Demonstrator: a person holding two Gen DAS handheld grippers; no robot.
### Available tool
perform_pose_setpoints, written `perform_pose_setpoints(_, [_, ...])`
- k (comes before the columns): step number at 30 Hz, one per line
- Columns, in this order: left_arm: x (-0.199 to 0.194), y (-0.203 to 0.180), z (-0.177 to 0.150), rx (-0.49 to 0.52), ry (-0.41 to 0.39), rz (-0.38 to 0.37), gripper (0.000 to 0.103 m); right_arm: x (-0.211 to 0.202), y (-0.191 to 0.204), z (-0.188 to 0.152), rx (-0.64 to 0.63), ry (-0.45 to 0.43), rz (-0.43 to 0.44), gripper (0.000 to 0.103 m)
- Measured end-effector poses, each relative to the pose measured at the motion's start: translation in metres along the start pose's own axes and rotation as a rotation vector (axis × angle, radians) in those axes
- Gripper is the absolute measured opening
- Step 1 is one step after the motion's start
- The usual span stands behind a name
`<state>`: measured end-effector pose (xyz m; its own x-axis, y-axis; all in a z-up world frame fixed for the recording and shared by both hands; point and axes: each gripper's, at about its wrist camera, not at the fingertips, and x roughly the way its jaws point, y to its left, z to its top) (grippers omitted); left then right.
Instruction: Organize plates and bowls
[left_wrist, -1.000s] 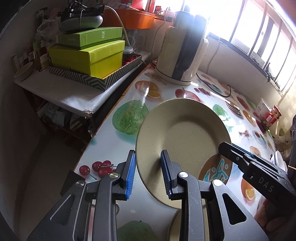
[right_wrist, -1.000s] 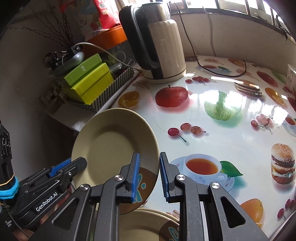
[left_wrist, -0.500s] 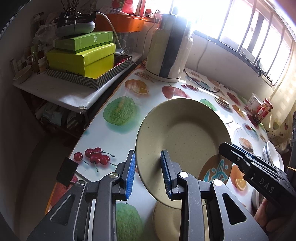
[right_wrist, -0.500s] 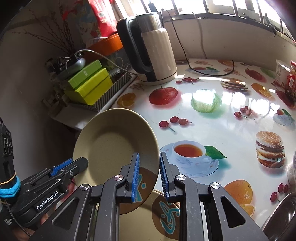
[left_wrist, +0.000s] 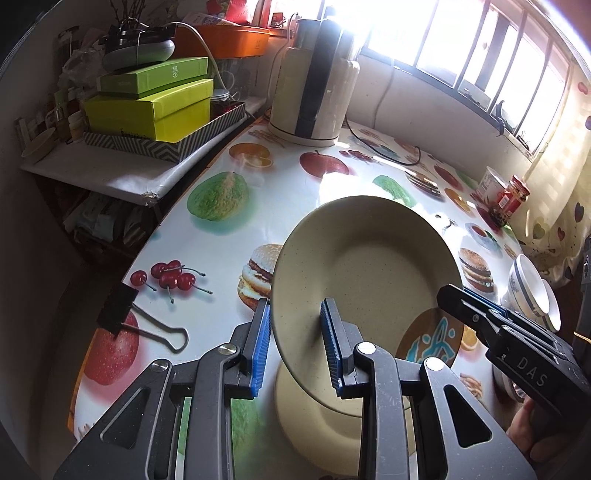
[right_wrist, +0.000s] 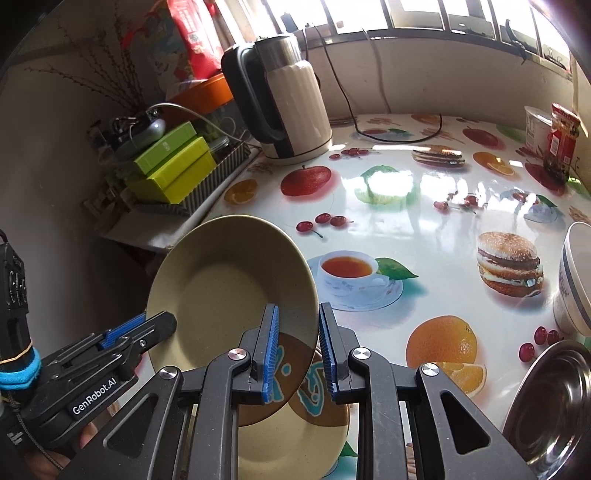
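A beige plate (left_wrist: 369, 273) with a brown and blue patch hangs tilted above the table, held at its rim from two sides. My left gripper (left_wrist: 295, 314) is shut on its near left edge, one blue pad on the face and one behind. My right gripper (right_wrist: 297, 321) is shut on the patterned edge of the same plate (right_wrist: 225, 280). Each gripper shows in the other's view: the right gripper (left_wrist: 476, 314), the left gripper (right_wrist: 147, 326). Right below lies a second beige plate (left_wrist: 314, 428), flat on the table, also seen as a patterned plate (right_wrist: 314, 424).
A white bowl with a blue rim (right_wrist: 574, 280) and a steel bowl (right_wrist: 550, 406) stand at the right. A kettle (left_wrist: 314, 81) with its cable is at the back, a red-lidded jar (left_wrist: 509, 199) far right, a binder clip (left_wrist: 122, 314) near the left edge, green boxes (left_wrist: 155, 110) on a side shelf.
Both grippers have carried the plate together across the table, away from the kettle. The plate lying beneath has come further into view, and the bowls now show at the right.
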<state>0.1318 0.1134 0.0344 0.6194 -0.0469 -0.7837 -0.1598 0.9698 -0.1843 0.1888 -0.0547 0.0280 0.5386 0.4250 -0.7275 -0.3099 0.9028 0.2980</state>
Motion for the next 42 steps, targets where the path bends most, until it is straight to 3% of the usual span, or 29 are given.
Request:
perform_pose_setpoints(19, [0.000, -0.011, -0.036, 0.012, 0.047, -0.004, 0.028, -0.016, -0.016, -0.041, 0.038, 0.026, -0.014, 0.021])
perform_pose_setpoints(42, [0.006, -0.005, -0.050, 0.004, 0.080, 0.008, 0.028, -0.008, -0.010, -0.058, 0.020, 0.067, -0.041, 0.021])
